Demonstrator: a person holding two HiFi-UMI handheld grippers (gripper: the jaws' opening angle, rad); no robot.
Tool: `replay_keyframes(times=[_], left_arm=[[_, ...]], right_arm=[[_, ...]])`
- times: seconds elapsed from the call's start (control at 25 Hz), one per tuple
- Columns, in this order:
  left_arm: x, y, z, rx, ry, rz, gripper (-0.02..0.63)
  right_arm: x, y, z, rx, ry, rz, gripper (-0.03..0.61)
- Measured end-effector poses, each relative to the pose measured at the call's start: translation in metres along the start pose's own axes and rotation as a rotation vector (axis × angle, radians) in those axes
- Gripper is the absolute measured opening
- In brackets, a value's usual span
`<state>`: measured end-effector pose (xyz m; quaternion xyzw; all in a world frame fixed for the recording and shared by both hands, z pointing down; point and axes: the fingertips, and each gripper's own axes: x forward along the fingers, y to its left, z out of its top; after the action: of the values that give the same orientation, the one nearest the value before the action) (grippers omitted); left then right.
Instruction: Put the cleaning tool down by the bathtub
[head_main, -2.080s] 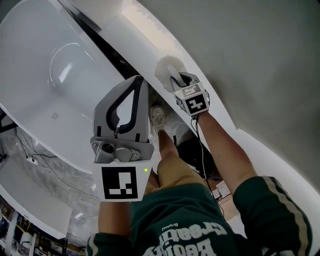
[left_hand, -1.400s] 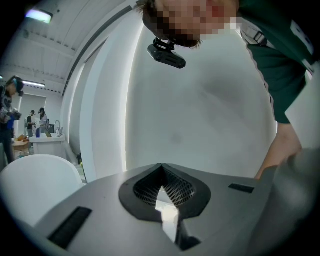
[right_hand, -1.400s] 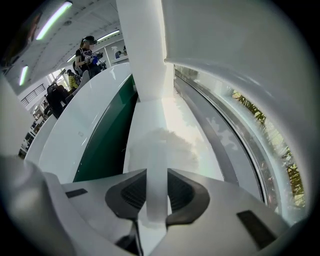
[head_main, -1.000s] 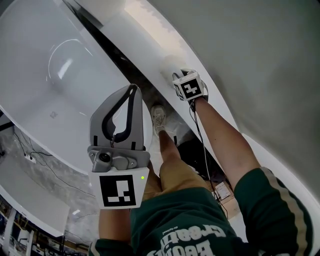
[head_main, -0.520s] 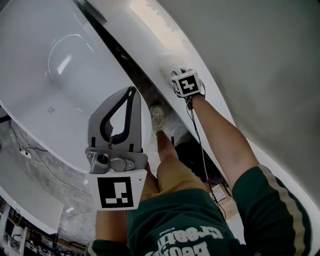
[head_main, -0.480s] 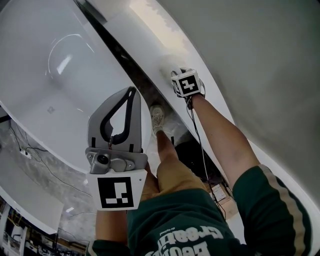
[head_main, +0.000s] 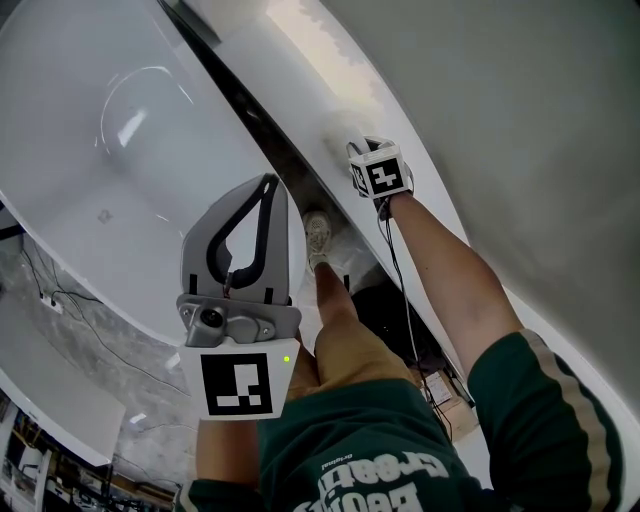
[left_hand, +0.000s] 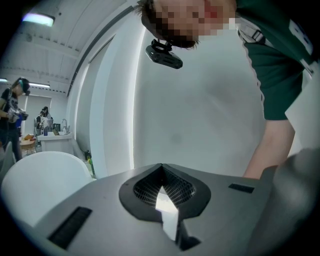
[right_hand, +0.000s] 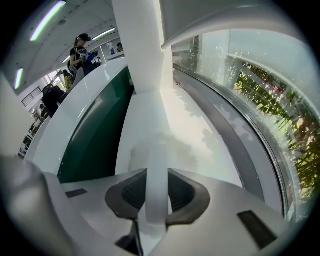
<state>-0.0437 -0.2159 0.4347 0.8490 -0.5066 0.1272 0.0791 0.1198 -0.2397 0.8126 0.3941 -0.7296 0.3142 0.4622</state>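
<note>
The cleaning tool is white, with a flat handle and a pale round head that rests on the white ledge. My right gripper points steeply down, shut on that handle. In the head view the right gripper sits under its marker cube, and only a faint edge of the tool head shows beyond it. The white bathtub lies left of the ledge across a dark gap. My left gripper hovers over the tub's rim, shut with nothing in it; its tips meet.
The person's leg and a white shoe stand in the gap between tub and ledge. Cables trail over the grey floor at the left. A window with plants runs along the ledge. People stand far off.
The right gripper has tipped over the tool, so the round head that showed plainly two seconds ago is mostly hidden. Over the last second both grippers have barely shifted.
</note>
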Motion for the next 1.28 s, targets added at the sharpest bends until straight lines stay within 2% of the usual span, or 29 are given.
replay_keyframes(times=[0.16,0.44,0.48,0.52,0.56,0.64,0.68,0.84,1.28], left_arm=[[0.0,-0.005,-0.003,-0.002,0.002,-0.005,0.005],[-0.002,-0.006,-0.006,-0.002,0.01,-0.013,0.005],[-0.002,-0.007,-0.006,-0.002,0.01,-0.015,0.005],[-0.002,-0.008,-0.006,0.0,0.01,-0.017,0.005],[-0.002,-0.009,-0.006,0.007,0.011,-0.018,0.005],[-0.002,-0.009,-0.007,0.024,0.017,-0.022,0.005],[-0.002,-0.009,-0.007,0.025,0.018,-0.022,0.005],[-0.004,-0.008,-0.005,0.022,0.01,-0.023,0.005],[-0.01,-0.012,0.01,0.045,-0.006,-0.036,0.005]], right_arm=[[-0.002,-0.002,-0.001,0.024,-0.046,0.009,0.092],[-0.001,0.0,0.0,0.018,-0.056,0.03,0.094],[0.0,0.004,0.0,0.019,-0.058,0.047,0.112],[-0.001,0.008,0.0,0.015,-0.059,0.065,0.195],[-0.001,0.012,0.001,0.003,-0.059,0.073,0.23],[-0.004,0.012,0.006,-0.03,-0.074,0.047,0.234],[-0.006,0.01,0.008,-0.037,-0.089,0.025,0.259],[-0.009,0.005,0.01,-0.006,-0.106,0.017,0.284],[-0.025,0.003,0.017,-0.04,-0.104,0.023,0.295]])
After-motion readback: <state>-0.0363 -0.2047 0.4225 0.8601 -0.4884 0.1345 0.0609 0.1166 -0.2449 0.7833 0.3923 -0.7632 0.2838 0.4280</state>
